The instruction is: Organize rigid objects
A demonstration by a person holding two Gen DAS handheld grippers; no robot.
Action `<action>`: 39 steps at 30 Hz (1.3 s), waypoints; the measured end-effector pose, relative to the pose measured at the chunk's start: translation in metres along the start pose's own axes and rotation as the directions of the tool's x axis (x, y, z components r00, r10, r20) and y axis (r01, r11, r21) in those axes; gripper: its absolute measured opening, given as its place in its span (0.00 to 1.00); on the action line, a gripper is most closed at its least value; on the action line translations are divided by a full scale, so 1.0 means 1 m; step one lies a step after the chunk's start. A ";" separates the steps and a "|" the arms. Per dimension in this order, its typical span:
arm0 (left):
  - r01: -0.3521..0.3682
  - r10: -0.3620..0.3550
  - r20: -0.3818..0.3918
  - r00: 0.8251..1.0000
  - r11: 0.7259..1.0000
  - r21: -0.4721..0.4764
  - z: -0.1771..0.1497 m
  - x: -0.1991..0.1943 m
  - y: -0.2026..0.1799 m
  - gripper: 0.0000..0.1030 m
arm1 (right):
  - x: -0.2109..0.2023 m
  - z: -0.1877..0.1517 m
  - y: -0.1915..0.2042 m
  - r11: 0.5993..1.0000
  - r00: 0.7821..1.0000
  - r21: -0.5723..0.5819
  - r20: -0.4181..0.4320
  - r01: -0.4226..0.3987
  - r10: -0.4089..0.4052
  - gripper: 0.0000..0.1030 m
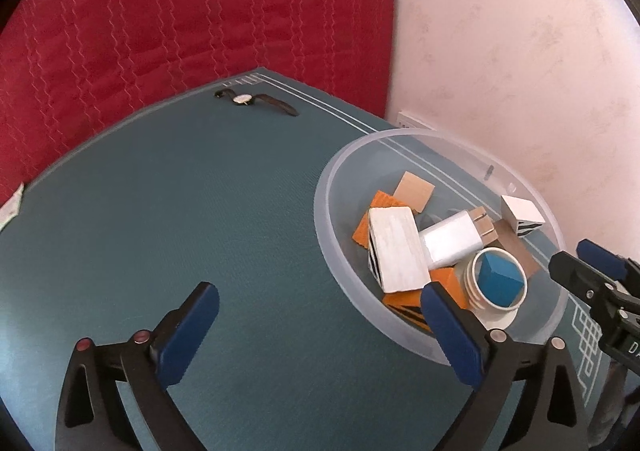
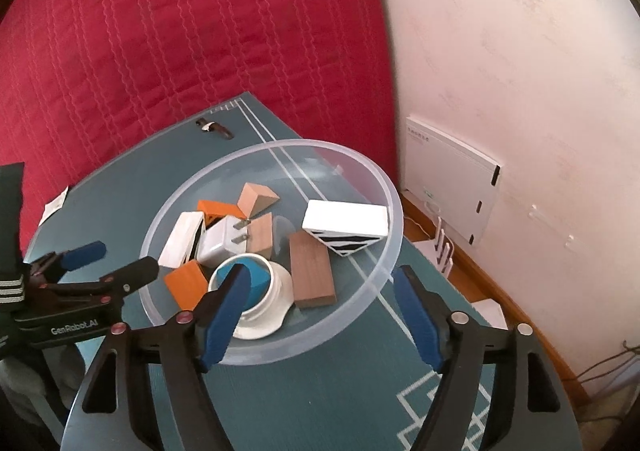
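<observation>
Both sets of jaws stand spread and empty, left gripper over bare counter, right gripper straddling the near rim of the clear bowl. Inside: white charger, blocks in orange, wood and white, a blue cube in a white cup. Only the watch remains, far left; best I approach low, square across its strap
</observation>
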State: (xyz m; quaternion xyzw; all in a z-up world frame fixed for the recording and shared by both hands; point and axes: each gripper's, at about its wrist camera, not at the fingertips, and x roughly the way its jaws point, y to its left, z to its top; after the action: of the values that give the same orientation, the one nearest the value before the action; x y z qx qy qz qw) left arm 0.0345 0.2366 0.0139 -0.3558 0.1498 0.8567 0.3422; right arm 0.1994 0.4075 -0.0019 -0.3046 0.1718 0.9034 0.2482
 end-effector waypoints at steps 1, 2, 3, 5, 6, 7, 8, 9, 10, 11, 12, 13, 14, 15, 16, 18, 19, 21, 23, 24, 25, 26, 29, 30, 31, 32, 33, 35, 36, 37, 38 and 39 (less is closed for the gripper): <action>-0.009 0.009 0.009 1.000 1.000 0.004 -0.001 -0.003 -0.001 1.00 | -0.001 -0.001 0.000 1.000 1.000 0.000 0.000 0.004 -0.004 0.76; -0.013 0.013 0.015 1.000 1.000 0.005 -0.001 -0.005 -0.001 1.00 | -0.002 -0.001 0.001 1.000 1.000 -0.001 0.000 0.007 -0.007 0.78; -0.018 0.018 0.020 1.000 1.000 0.006 -0.001 -0.007 -0.001 1.00 | -0.002 -0.001 0.002 1.000 1.000 -0.002 0.000 0.010 -0.010 0.80; -0.035 0.035 0.039 0.999 0.999 0.009 -0.002 -0.014 -0.002 1.00 | -0.004 -0.001 0.002 1.000 1.000 -0.003 0.000 0.011 -0.011 0.83; -0.044 0.044 0.048 0.998 0.999 0.011 -0.002 -0.017 -0.002 1.00 | -0.005 -0.002 0.003 1.000 1.000 -0.006 0.001 0.013 -0.013 0.85; -0.056 0.055 0.060 0.997 0.998 0.014 -0.003 -0.021 -0.002 1.00 | -0.006 -0.002 0.004 1.000 1.000 -0.008 0.001 0.015 -0.015 0.86; -0.064 0.063 0.069 0.996 0.998 0.014 -0.002 -0.024 -0.002 1.00 | -0.007 -0.002 0.005 1.000 1.000 -0.011 0.001 0.018 -0.018 0.86; -0.072 0.071 0.077 0.994 0.997 0.014 -0.002 -0.027 -0.002 1.00 | -0.008 -0.002 0.006 1.000 1.000 -0.015 0.000 0.020 -0.020 0.87; -0.079 0.077 0.086 0.993 0.997 0.014 -0.002 -0.030 -0.001 1.00 | -0.009 -0.002 0.007 1.000 1.000 -0.019 -0.001 0.023 -0.023 0.87; -0.081 0.079 0.093 0.992 0.997 0.012 -0.001 -0.033 -0.001 1.00 | -0.011 -0.003 0.008 0.999 1.000 -0.022 -0.001 0.025 -0.025 0.87; -0.080 0.078 0.097 0.992 0.997 0.009 -0.001 -0.036 0.000 1.00 | -0.013 -0.004 0.009 0.999 1.000 -0.026 -0.001 0.027 -0.027 0.87; -0.079 0.078 0.101 0.992 0.997 0.005 0.000 -0.038 0.000 1.00 | -0.013 -0.004 0.010 0.999 1.000 -0.028 -0.001 0.027 -0.027 0.87; -0.081 0.081 0.102 0.992 0.997 0.000 0.000 -0.040 0.001 1.00 | -0.014 -0.005 0.011 0.999 1.000 -0.029 -0.001 0.028 -0.028 0.87; -0.082 0.082 0.100 0.992 0.997 -0.005 0.001 -0.042 0.002 1.00 | -0.015 -0.006 0.012 0.999 1.000 -0.031 -0.002 0.029 -0.029 0.87; -0.082 0.083 0.100 0.992 0.997 -0.007 0.001 -0.042 0.002 1.00 | -0.016 -0.006 0.013 0.999 0.999 -0.033 -0.003 0.032 -0.032 0.87; -0.084 0.084 0.104 0.991 0.996 -0.007 0.002 -0.044 0.001 1.00 | -0.015 -0.007 0.014 0.999 0.999 -0.036 -0.006 0.034 -0.034 0.87; -0.087 0.087 0.104 0.991 0.996 -0.005 0.003 -0.044 0.001 1.00 | -0.016 -0.007 0.015 0.999 0.999 -0.039 -0.007 0.035 -0.036 0.87; -0.094 0.093 0.105 0.990 0.996 0.001 0.003 -0.044 0.000 1.00 | -0.016 -0.007 0.016 0.998 0.999 -0.048 -0.008 0.040 -0.041 0.87; -0.095 0.094 0.104 0.990 0.995 0.005 0.003 -0.044 -0.002 1.00 | -0.017 -0.007 0.017 0.998 0.999 -0.054 -0.008 0.043 -0.043 0.87; -0.096 0.095 0.105 0.990 0.995 0.007 0.002 -0.045 -0.002 1.00 | -0.017 -0.007 0.017 0.997 0.999 -0.056 -0.008 0.046 -0.046 0.87; -0.099 0.098 0.106 0.990 0.995 0.009 0.002 -0.046 -0.003 1.00 | -0.017 -0.007 0.017 0.997 0.999 -0.059 -0.008 0.052 -0.052 0.87; -0.102 0.101 0.108 0.989 0.995 0.012 0.002 -0.046 -0.004 1.00 | -0.017 -0.007 0.017 0.997 0.998 -0.062 -0.009 0.055 -0.056 0.88; -0.108 0.106 0.111 0.988 0.994 0.018 0.002 -0.046 -0.006 1.00 | -0.016 -0.007 0.017 0.995 0.997 -0.072 -0.009 0.070 -0.071 0.88; -0.111 0.108 0.112 0.988 0.994 0.021 0.002 -0.045 -0.007 1.00 | -0.016 -0.007 0.017 0.995 0.997 -0.074 -0.012 0.071 -0.072 0.88; -0.113 0.110 0.112 0.988 0.993 0.023 0.002 -0.045 -0.007 1.00 | -0.016 -0.007 0.017 0.995 0.997 -0.075 -0.014 0.072 -0.073 0.88; -0.116 0.113 0.111 0.987 0.993 0.024 0.001 -0.045 -0.008 1.00 | -0.015 -0.007 0.017 0.995 0.997 -0.076 -0.015 0.072 -0.073 0.88; -0.117 0.114 0.110 0.987 0.993 0.024 0.001 -0.044 -0.008 1.00 | -0.015 -0.008 0.017 0.994 0.997 -0.079 -0.018 0.070 -0.072 0.88; -0.116 0.113 0.108 0.988 0.993 0.025 0.001 -0.043 -0.009 1.00 | -0.015 -0.008 0.018 0.994 0.997 -0.084 -0.019 0.069 -0.071 0.88; -0.116 0.113 0.107 0.988 0.993 0.026 0.000 -0.043 -0.010 1.00 | -0.015 -0.008 0.019 0.994 0.997 -0.088 -0.018 0.070 -0.072 0.88; -0.116 0.112 0.106 0.988 0.993 0.027 0.000 -0.043 -0.010 1.00 | -0.015 -0.008 0.019 0.993 0.997 -0.090 -0.018 0.071 -0.073 0.88; -0.116 0.112 0.104 0.988 0.993 0.028 0.000 -0.043 -0.010 1.00 | -0.015 -0.009 0.020 0.993 0.997 -0.091 -0.019 0.070 -0.072 0.88; -0.116 0.113 0.103 0.988 0.993 0.027 0.000 -0.042 -0.010 1.00 | -0.014 -0.009 0.020 0.993 0.997 -0.093 -0.020 0.070 -0.072 0.88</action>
State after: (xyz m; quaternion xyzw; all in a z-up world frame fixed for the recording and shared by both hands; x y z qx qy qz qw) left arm 0.0632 0.2237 0.0442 -0.2972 0.1667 0.8891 0.3056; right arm 0.2025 0.3819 0.0035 -0.3320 0.1218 0.8974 0.2640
